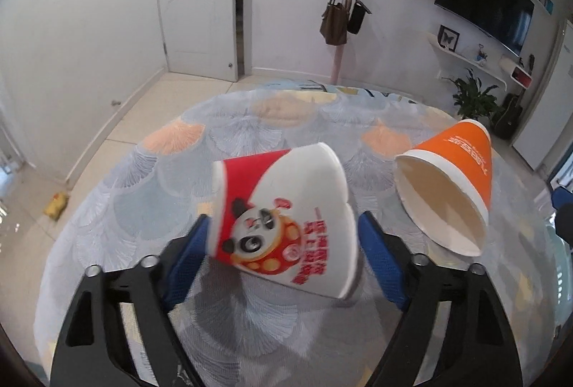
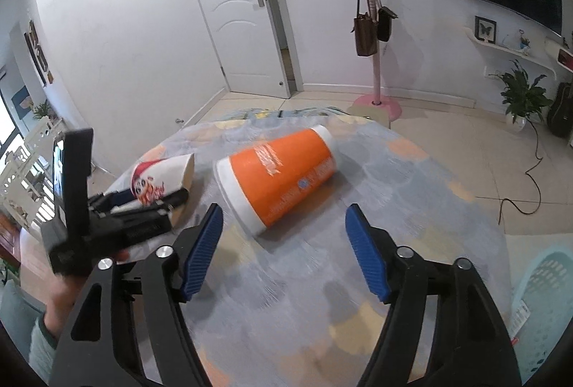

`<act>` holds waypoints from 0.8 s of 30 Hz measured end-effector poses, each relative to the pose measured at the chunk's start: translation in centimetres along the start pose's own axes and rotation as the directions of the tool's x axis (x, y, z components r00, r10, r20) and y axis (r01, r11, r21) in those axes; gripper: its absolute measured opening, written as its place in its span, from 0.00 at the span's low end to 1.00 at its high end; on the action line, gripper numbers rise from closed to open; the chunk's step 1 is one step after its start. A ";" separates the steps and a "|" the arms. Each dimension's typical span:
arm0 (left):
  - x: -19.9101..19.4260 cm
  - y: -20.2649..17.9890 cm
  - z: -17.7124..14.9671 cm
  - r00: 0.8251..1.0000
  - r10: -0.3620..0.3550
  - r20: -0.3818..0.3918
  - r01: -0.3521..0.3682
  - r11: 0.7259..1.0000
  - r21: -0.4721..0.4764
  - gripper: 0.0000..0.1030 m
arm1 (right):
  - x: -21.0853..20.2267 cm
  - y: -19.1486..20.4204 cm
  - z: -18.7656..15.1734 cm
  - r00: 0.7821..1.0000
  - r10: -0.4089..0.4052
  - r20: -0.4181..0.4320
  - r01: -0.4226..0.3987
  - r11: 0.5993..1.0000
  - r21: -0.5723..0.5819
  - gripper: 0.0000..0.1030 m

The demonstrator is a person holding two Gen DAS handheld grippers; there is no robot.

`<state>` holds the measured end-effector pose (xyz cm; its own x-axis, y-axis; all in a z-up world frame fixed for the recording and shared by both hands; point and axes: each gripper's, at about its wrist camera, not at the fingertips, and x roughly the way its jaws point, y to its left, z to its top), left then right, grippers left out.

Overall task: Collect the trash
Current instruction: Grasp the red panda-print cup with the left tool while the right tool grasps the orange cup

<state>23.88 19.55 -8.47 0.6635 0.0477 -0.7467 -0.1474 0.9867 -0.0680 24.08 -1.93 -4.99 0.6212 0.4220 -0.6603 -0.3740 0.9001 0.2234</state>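
Left gripper (image 1: 283,236) jaws close on the sides of the panda-print paper cup (image 1: 286,218), blue pads against its wall on both sides; cup tilted on its side, appears lifted off the table, though contact underneath cannot be confirmed. Right gripper (image 2: 284,243) jaws spread wide, nothing between them, hovering over the round table (image 2: 412,208) with its fan-pattern cloth. Just beyond the right fingertips, the orange paper cup (image 2: 283,179) lies on its side on the cloth, white rim toward the camera, base pointing far-right. In the left wrist view the same orange cup sits to the right of the panda cup, near it but apart, open mouth facing the camera. In the right wrist view the left gripper with the panda cup shows at the left, beside the orange cup. A turquoise mesh basket (image 2: 548,301) stands on the floor at near right. Farther off: pink coat stand (image 2: 372,29) with hanging bags, white door (image 2: 229,11), potted plant (image 2: 523,97) at far right.
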 end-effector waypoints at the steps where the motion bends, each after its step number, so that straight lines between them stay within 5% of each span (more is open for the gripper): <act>1: 0.0 0.1 0.0 1.000 -0.005 0.002 0.005 1.000 -0.007 0.74 | 0.5 0.2 0.2 1.000 0.007 -0.008 -0.007 1.000 0.011 0.72; 12: -2.0 1.9 -0.4 0.995 -0.041 0.087 0.048 0.995 -0.087 0.73 | 7.9 -1.3 2.4 0.993 0.051 -0.109 -0.017 0.955 0.295 0.75; 24: -2.6 2.2 -0.8 0.992 -0.050 0.112 0.059 0.995 -0.079 0.73 | 12.2 0.0 3.4 0.990 0.043 -0.136 0.007 0.938 0.348 0.72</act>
<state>21.25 21.46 -7.18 0.7478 0.0155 -0.6637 -0.1655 0.9725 -0.1637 34.02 3.59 -10.64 0.5050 0.4415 -0.7417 -0.1069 0.8846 0.4539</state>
